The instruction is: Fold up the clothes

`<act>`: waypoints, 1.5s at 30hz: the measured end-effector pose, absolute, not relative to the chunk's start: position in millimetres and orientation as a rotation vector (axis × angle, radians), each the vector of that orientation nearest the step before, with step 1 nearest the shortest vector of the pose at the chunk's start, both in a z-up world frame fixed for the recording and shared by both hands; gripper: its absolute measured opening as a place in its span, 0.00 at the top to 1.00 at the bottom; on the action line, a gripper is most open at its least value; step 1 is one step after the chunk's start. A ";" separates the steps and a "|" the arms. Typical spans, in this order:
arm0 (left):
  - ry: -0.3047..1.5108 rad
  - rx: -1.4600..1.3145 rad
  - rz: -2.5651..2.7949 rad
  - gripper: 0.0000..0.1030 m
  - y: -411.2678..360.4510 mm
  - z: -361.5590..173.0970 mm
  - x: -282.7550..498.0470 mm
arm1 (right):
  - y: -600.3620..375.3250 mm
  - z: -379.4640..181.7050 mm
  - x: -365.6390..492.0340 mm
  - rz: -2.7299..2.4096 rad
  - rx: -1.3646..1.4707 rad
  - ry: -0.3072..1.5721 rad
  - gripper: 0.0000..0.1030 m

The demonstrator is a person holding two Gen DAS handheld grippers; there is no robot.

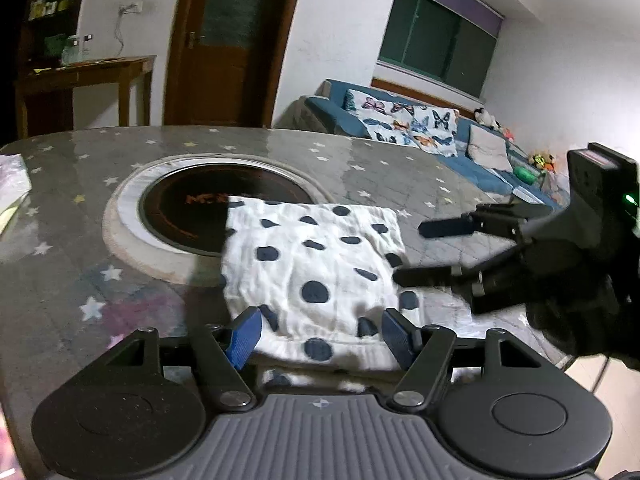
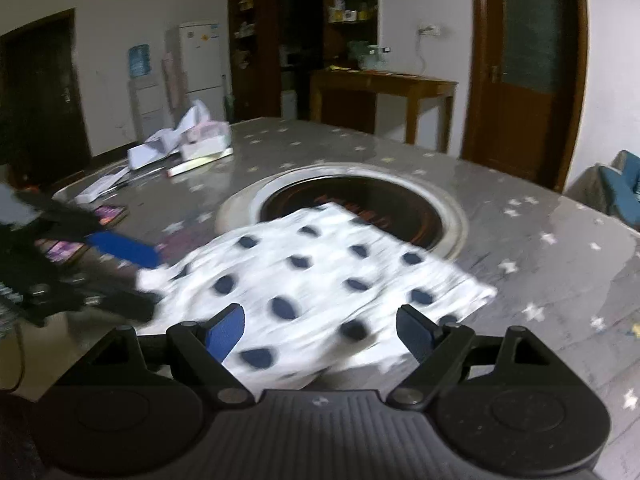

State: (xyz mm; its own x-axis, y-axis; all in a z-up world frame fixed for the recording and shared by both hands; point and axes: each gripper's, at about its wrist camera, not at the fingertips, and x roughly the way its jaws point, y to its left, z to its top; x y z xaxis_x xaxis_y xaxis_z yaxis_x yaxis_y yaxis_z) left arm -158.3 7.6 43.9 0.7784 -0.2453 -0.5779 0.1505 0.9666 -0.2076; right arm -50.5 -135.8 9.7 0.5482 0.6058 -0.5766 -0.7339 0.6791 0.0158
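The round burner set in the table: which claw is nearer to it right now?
Left, slightly, as a judgement. The left claw and right claw are both open at the near edge of the cloth, which overlaps the burner.

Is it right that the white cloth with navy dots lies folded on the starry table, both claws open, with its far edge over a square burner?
Nearly. The burner is round, not square, as the left wrist view shows. The cloth does lie folded on the table, with the left claw and right claw open.
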 end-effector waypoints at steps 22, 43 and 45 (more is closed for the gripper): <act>0.751 -0.070 -0.274 0.36 11.4 13.6 -166.5 | -151.9 -27.6 81.3 0.637 -0.062 0.792 0.67; 0.712 -0.109 -0.171 0.40 36.9 13.7 -111.1 | -239.2 -24.7 -15.5 0.423 -0.045 0.784 0.72; 0.715 -0.152 -0.157 0.41 43.8 17.2 -110.9 | -239.2 -20.9 -23.7 0.413 -0.070 0.773 0.72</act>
